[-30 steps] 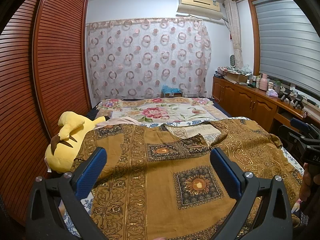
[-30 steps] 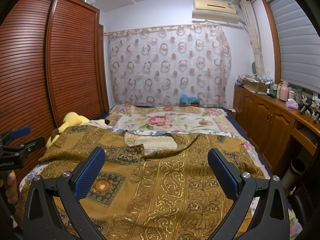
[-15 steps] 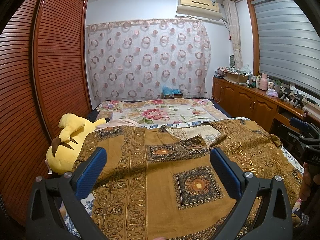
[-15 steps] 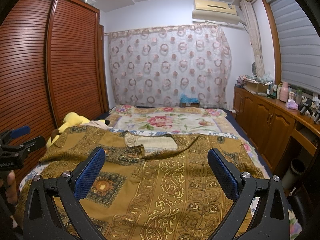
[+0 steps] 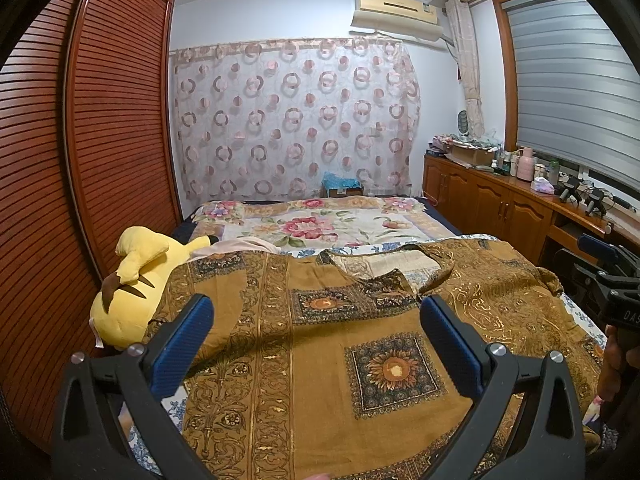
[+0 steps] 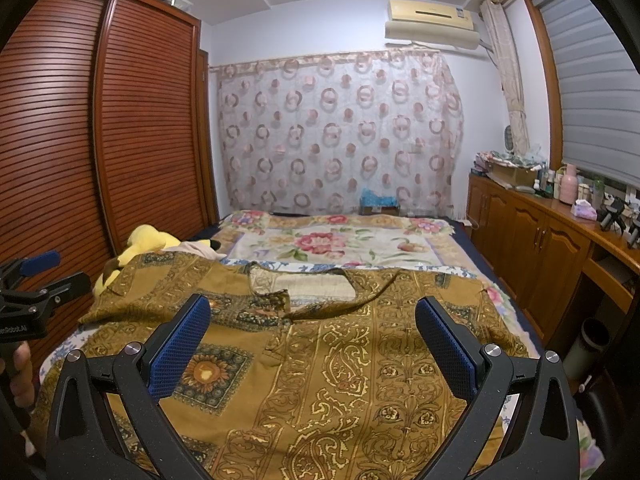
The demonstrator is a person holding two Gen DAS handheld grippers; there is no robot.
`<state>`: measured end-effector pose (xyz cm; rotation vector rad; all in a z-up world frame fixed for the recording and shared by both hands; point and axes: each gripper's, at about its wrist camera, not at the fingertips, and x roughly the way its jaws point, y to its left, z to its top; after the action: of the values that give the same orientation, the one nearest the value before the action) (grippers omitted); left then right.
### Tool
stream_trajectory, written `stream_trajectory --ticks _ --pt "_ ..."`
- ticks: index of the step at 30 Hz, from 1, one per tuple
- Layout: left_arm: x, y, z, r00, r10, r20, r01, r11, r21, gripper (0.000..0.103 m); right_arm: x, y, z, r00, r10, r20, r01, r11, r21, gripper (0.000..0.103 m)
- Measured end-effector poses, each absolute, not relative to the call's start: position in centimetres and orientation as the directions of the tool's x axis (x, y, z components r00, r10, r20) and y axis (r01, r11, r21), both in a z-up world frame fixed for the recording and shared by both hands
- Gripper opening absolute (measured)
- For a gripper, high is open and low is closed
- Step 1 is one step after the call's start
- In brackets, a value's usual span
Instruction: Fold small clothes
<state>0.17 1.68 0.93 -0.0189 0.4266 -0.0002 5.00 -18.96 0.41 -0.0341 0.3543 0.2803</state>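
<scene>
A brown and gold patterned garment (image 5: 328, 344) lies spread flat on the bed, neckline toward the far end; it also shows in the right wrist view (image 6: 340, 352). My left gripper (image 5: 316, 320) hovers over its left half, jaws wide open and empty. My right gripper (image 6: 312, 320) hovers over its right half, jaws wide open and empty. Each gripper shows at the edge of the other's view: the right one (image 5: 608, 276) and the left one (image 6: 36, 280).
A yellow plush toy (image 5: 136, 292) lies at the bed's left edge beside the slatted wardrobe (image 5: 80, 160). A floral bedspread (image 5: 320, 228) covers the far half. A wooden cabinet (image 6: 540, 248) with bottles runs along the right. A bin (image 6: 588, 344) stands by it.
</scene>
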Motion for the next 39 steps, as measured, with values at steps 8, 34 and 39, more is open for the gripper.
stream_trajectory --ticks 8,34,39 --pt "0.4 3.9 1.7 0.898 0.001 -0.440 -0.013 1.000 -0.025 0.103 5.4 -18.8 -0.6 0.876 0.312 -0.367 -0.322 0.946 0.035 0.103" --pt "2.7 16.5 -7.7 0.761 0.068 -0.646 -0.129 0.991 -0.047 0.103 9.5 -10.0 -5.4 0.714 0.447 -0.539 -0.559 0.827 -0.054 0.103" --pt "2.8 19.2 -8.4 0.741 0.024 -0.671 -0.130 0.986 -0.108 0.095 10.4 -9.0 -6.1 0.674 0.471 -0.570 -0.589 0.807 -0.030 0.103"
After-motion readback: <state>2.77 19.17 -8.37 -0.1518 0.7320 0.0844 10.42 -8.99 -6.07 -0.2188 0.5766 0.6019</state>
